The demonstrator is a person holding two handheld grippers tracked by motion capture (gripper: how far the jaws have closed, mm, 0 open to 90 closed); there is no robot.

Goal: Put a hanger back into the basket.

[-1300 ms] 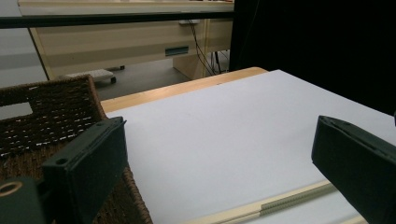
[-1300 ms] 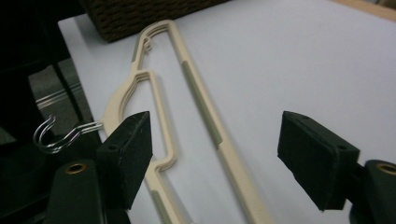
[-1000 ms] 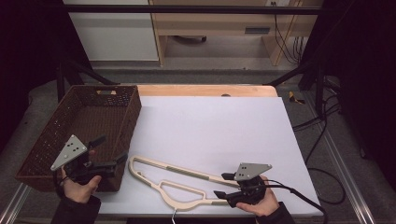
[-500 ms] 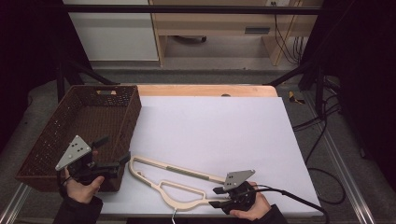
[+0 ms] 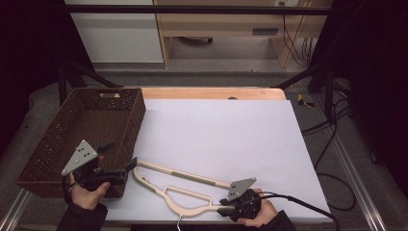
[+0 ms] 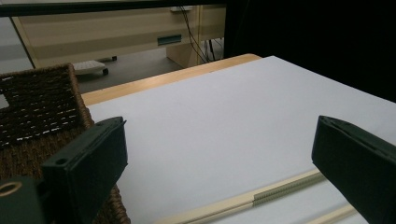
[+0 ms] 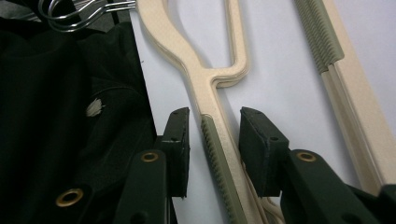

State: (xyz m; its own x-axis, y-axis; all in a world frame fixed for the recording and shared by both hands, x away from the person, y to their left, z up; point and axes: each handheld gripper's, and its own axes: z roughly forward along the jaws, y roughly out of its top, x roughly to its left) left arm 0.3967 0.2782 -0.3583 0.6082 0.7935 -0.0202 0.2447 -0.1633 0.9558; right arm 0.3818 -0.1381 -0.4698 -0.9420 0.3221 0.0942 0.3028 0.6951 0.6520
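One wooden hanger, one wicker basket, two tongs: left, right.

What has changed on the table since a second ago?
The right tongs have sunk onto the wooden hanger, and their jaws have just been closing around its arm; in the right gripper view small gaps remain beside the pads. The left tongs, open by the basket, and the hanger itself stayed put.
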